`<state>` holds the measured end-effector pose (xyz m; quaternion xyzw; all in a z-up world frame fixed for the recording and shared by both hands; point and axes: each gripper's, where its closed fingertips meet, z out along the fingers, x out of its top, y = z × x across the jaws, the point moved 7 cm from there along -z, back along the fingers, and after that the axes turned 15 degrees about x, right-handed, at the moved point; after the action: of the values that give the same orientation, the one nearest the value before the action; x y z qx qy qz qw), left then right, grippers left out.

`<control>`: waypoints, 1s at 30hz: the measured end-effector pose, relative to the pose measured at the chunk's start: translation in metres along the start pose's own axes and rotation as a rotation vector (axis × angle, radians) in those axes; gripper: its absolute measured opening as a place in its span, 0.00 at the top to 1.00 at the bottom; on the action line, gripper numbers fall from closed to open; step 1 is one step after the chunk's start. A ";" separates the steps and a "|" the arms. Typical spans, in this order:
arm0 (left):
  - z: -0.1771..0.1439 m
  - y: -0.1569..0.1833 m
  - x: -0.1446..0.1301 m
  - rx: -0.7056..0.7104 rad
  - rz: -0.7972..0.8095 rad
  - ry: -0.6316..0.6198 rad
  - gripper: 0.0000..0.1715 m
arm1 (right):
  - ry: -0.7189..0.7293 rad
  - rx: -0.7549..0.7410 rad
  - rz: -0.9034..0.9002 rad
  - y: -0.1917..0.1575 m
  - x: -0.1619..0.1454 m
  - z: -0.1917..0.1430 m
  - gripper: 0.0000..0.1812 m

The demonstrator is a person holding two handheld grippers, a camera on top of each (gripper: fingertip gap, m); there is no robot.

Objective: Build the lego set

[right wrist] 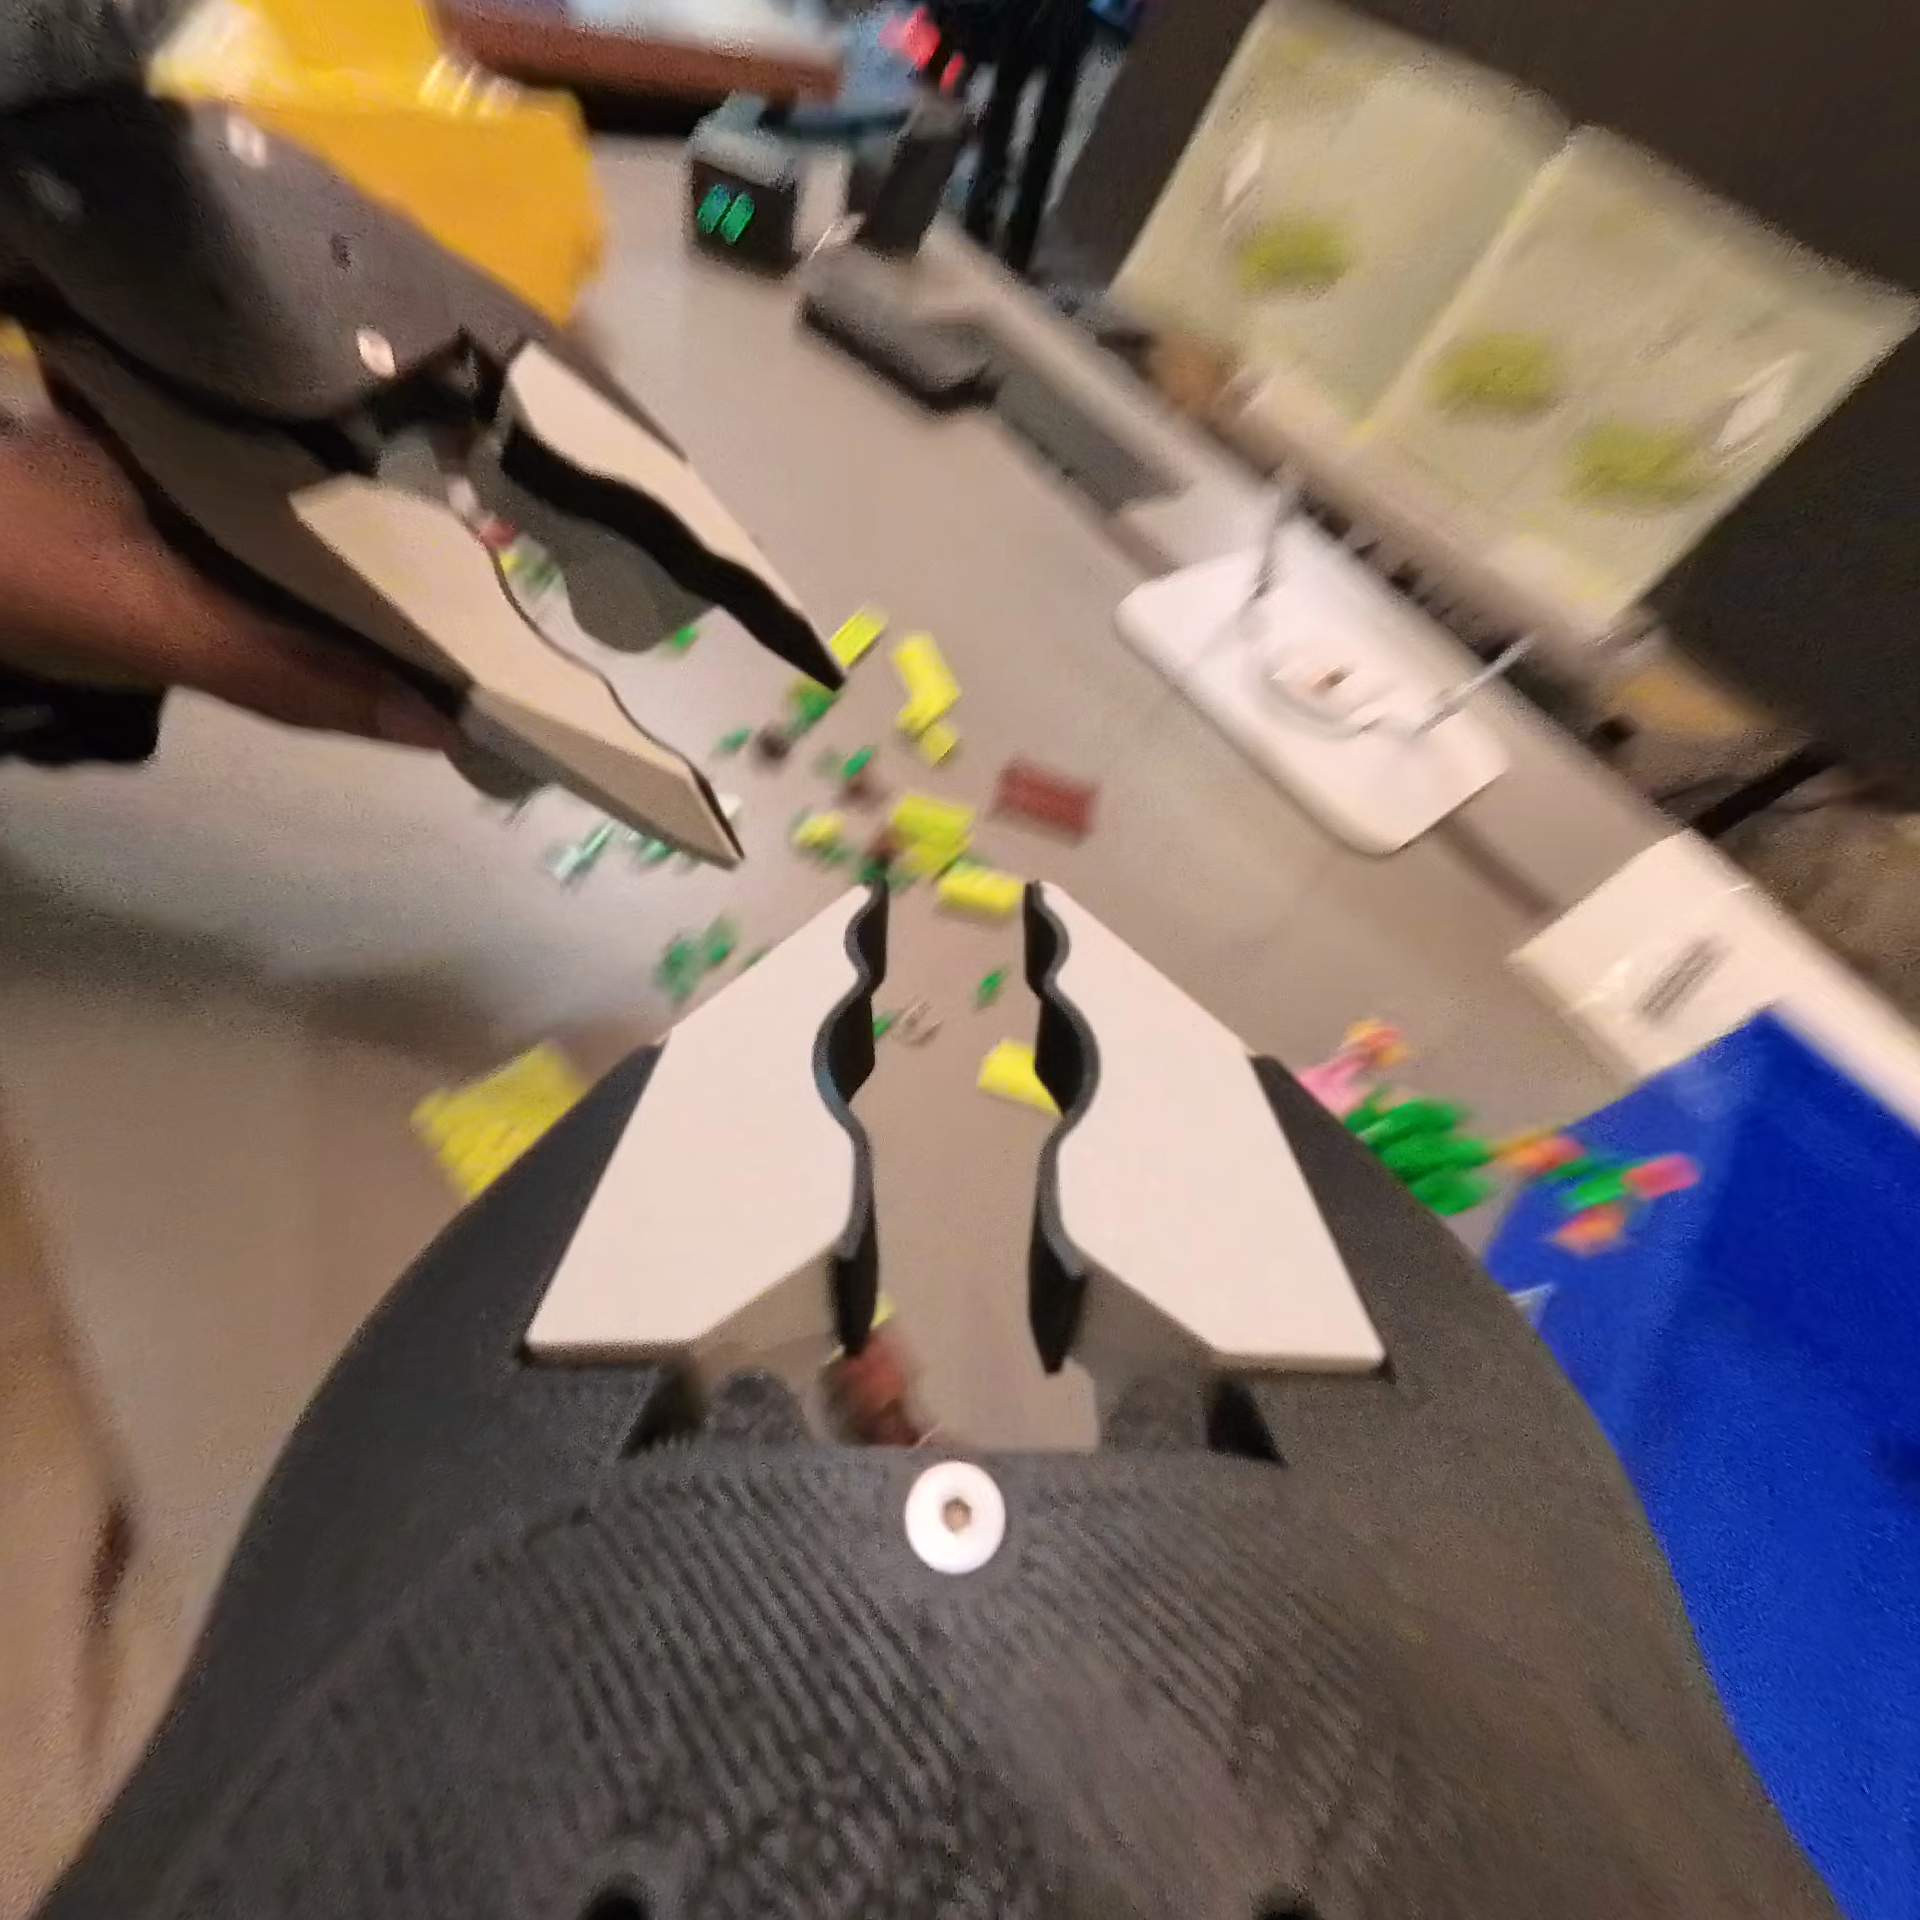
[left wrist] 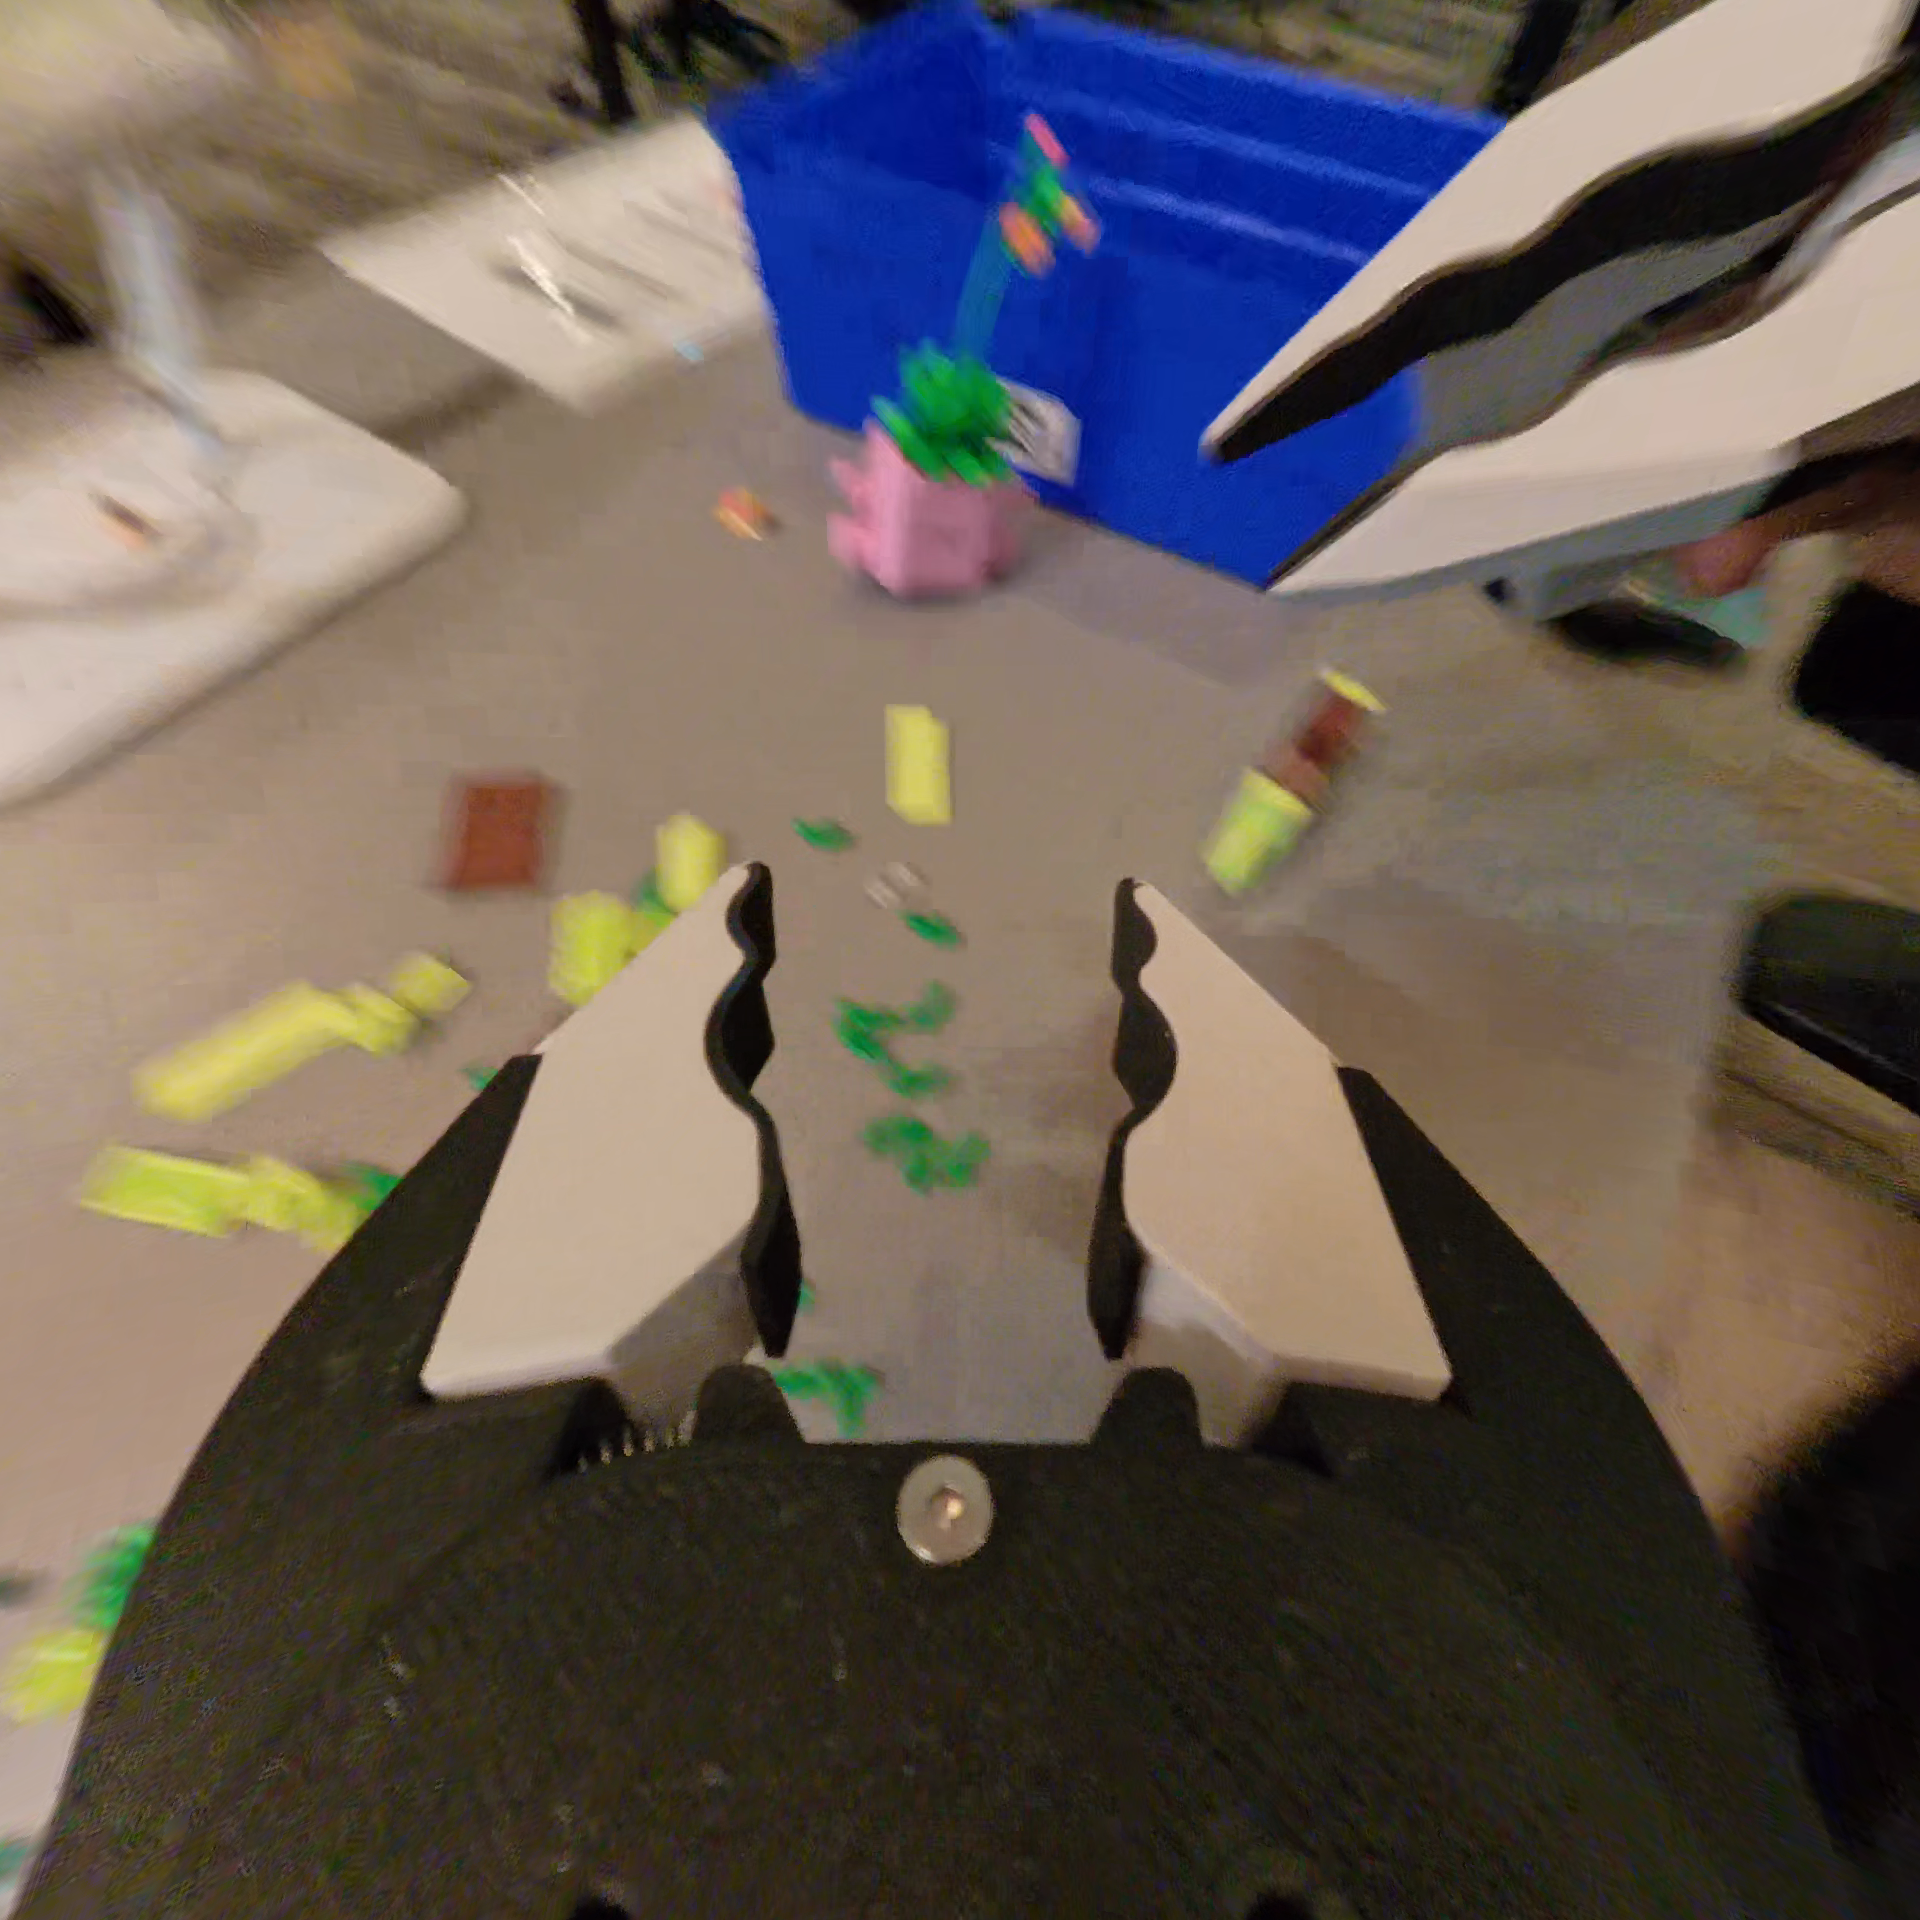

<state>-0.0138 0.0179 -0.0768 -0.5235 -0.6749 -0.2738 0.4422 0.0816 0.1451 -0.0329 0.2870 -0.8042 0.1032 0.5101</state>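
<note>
Lego pieces [left wrist: 914,1081], yellow-green and green, lie scattered on the grey worktop [left wrist: 1039,675] below and ahead of the left tool [left wrist: 940,894], which hangs released and empty. Farther ahead stands the pink lego model [left wrist: 925,520], beside a blue bin [left wrist: 1195,270]. Right tool [right wrist: 954,899], spread apart, grips nothing.

A partly built lego model [left wrist: 925,520] stands upright on the grey table [left wrist: 1091,1299], just in front of a blue bin [left wrist: 1195,312]: a pink block base, green leaves on top, and a thin blue stem bearing pink and orange pieces. Loose lime-yellow bricks [left wrist: 917,764], small green leaf pieces [left wrist: 904,1049] and a flat brown plate [left wrist: 497,833] lie scattered nearer.
</note>
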 end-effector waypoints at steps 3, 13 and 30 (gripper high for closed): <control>0.038 -0.056 0.078 0.293 0.063 0.157 0.51 | 0.204 -0.099 -0.017 0.058 0.068 -0.018 0.99; 0.175 -0.162 0.170 0.688 -0.092 0.198 0.41 | 0.030 -0.197 0.091 0.235 0.105 0.055 0.84; 0.225 -0.189 0.166 0.983 0.127 0.233 0.33 | -0.245 -0.163 -0.106 0.322 0.062 0.139 0.98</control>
<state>-0.2731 0.2251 -0.0152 -0.2594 -0.6371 0.0472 0.7243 -0.2267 0.3212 -0.0014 0.2971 -0.8499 -0.0252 0.4345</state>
